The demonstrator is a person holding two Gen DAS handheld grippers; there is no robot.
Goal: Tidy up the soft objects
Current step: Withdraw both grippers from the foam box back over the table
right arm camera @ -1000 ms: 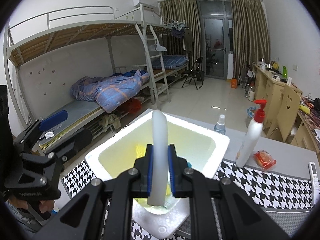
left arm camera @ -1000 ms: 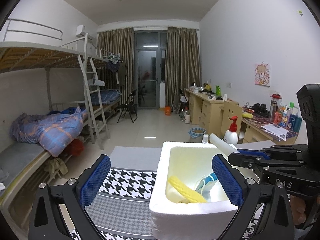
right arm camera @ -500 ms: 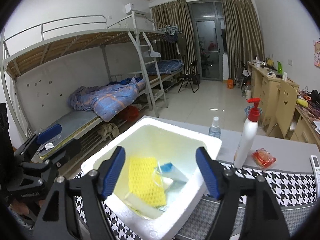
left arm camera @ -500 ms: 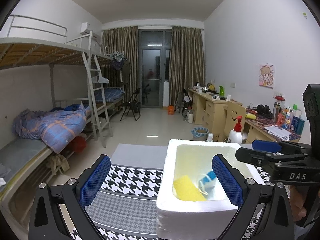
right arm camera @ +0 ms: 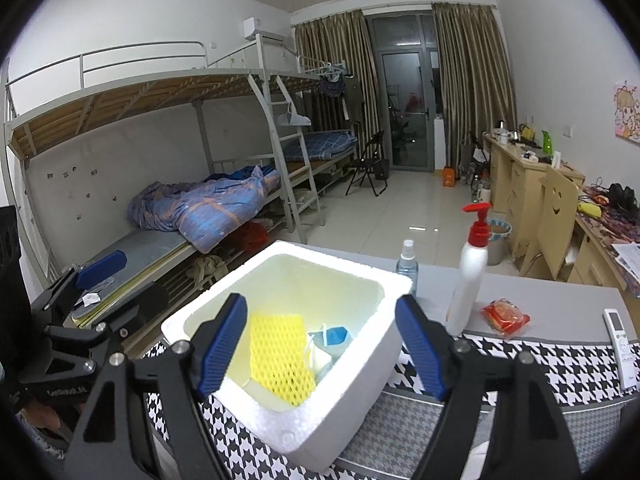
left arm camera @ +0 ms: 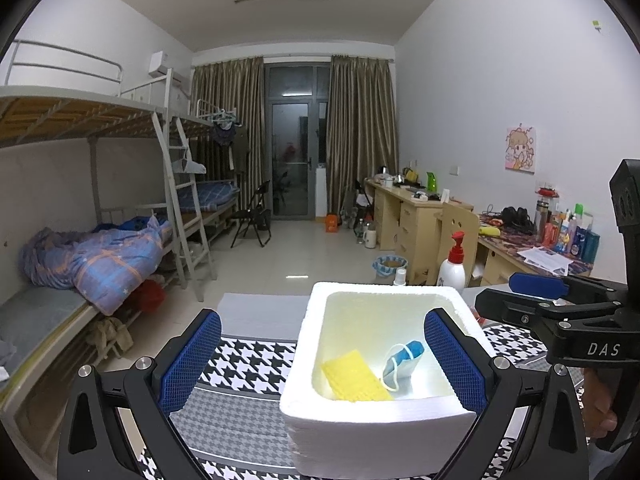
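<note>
A white foam box point(left arm camera: 380, 420) point(right arm camera: 288, 420) stands on the houndstooth cloth. Inside it lie a yellow foam net point(left arm camera: 356, 376) point(right arm camera: 280, 356) and a blue-and-white face mask point(left arm camera: 402, 360) point(right arm camera: 328, 340). A pale foam piece point(right arm camera: 260, 390) shows partly under the net. My right gripper point(right arm camera: 322, 344) hovers over the box, open, with nothing between its blue pads. My left gripper point(left arm camera: 322, 364) is open too and frames the box's near left side without touching it. Each gripper shows in the other's view: the right gripper point(left arm camera: 536, 296) beside the box, the left gripper point(right arm camera: 96, 280) at the far left.
A white pump bottle with a red top point(right arm camera: 470, 280), a small spray bottle point(right arm camera: 407, 264), a red packet point(right arm camera: 506, 316) and a remote point(right arm camera: 618, 330) sit on the table right of the box. Bunk beds line the left wall, desks the right.
The right gripper held a white foam tube upright over the box, then opened and let it drop inside. It has drawn back a little. The left gripper stayed put.
</note>
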